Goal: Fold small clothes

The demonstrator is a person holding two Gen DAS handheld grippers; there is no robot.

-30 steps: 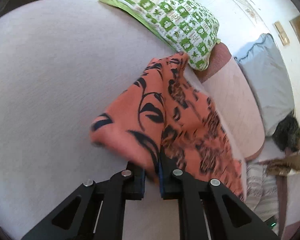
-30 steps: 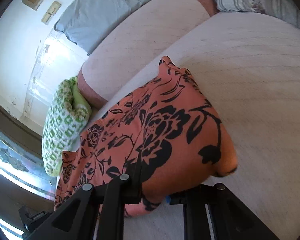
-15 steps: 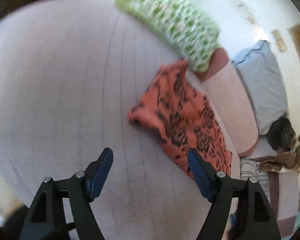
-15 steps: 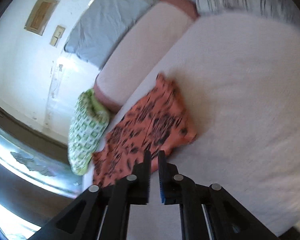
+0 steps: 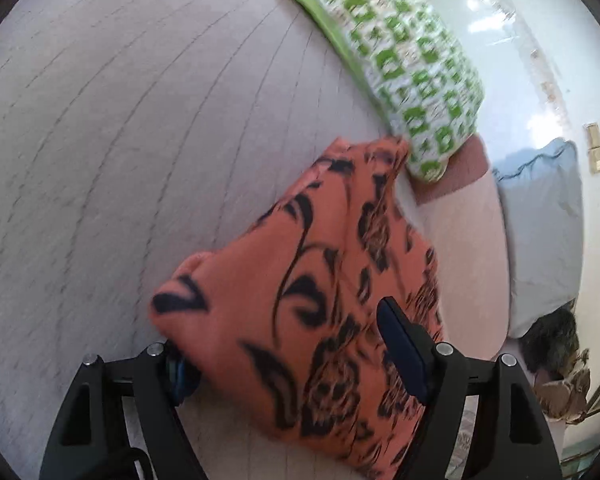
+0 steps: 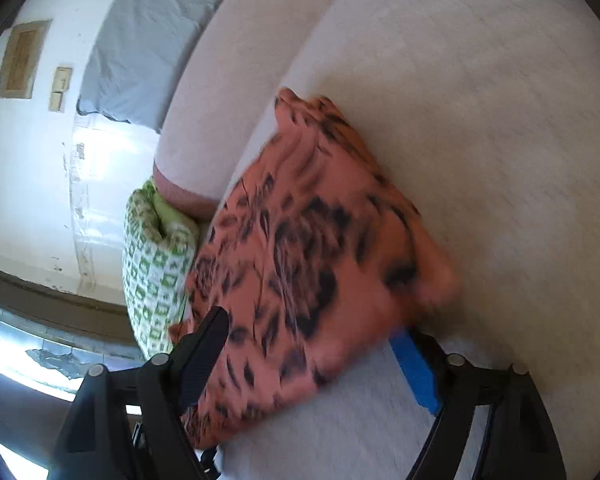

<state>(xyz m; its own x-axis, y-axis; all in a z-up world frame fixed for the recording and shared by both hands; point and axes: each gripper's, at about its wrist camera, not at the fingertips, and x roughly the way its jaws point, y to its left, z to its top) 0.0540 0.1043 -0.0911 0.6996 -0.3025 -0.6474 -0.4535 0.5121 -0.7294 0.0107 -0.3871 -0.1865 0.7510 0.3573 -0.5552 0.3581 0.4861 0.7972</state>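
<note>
An orange garment with a black floral print [image 5: 324,280] lies folded on the pale bed cover [image 5: 120,140]. In the left wrist view my left gripper [image 5: 296,356] is open, and its fingers straddle the near end of the cloth. The garment also shows in the right wrist view [image 6: 312,256]. My right gripper [image 6: 320,356] is open too, with its jaws either side of the near edge of the cloth. Neither gripper is closed on the fabric.
A green and white patterned pillow [image 5: 412,60] lies just beyond the garment. A pink bolster [image 5: 468,248] and a grey-blue pillow [image 5: 540,232] run along the wall side. The bed cover [image 6: 480,100] stretches wide to the right.
Both grippers let go of the cloth, drew back, then moved in close again. The right gripper went from shut to wide open. The garment now lies flat and folded.
</note>
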